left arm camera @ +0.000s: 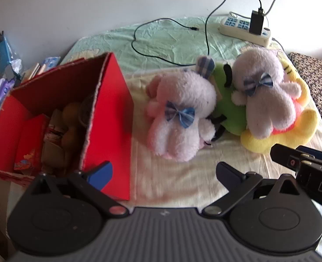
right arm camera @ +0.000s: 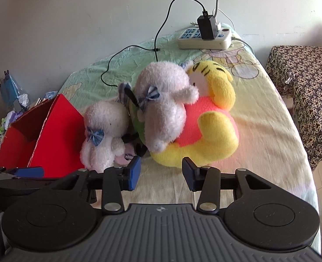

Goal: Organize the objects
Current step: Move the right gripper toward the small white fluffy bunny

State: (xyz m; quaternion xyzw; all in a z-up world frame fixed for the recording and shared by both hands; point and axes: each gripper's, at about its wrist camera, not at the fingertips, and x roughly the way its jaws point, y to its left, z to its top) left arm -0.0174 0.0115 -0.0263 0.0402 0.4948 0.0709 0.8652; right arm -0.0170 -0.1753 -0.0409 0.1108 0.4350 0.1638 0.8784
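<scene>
Both tongs stood open and empty over bare sheet: the left gripper [left arm camera: 163, 174], the right gripper [right arm camera: 161, 174]. The red box [left arm camera: 108, 118] sat left of them, mouth upward. Ahead, touching, lay the plush toys [right arm camera: 161, 109], long axes running away toward the wall.

Fluffy cloth plush toys [right arm camera: 161, 109], matt red cardboard box [left arm camera: 108, 118]

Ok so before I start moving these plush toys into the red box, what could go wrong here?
The plush toys are piled together: the white plush lies on the yellow one, so pulling one may drag its neighbours. The black cable ends close behind the pile and could snag. The red box already holds things, so bulky toys may not fit. Both grippers, left and right, are open and empty.
</scene>
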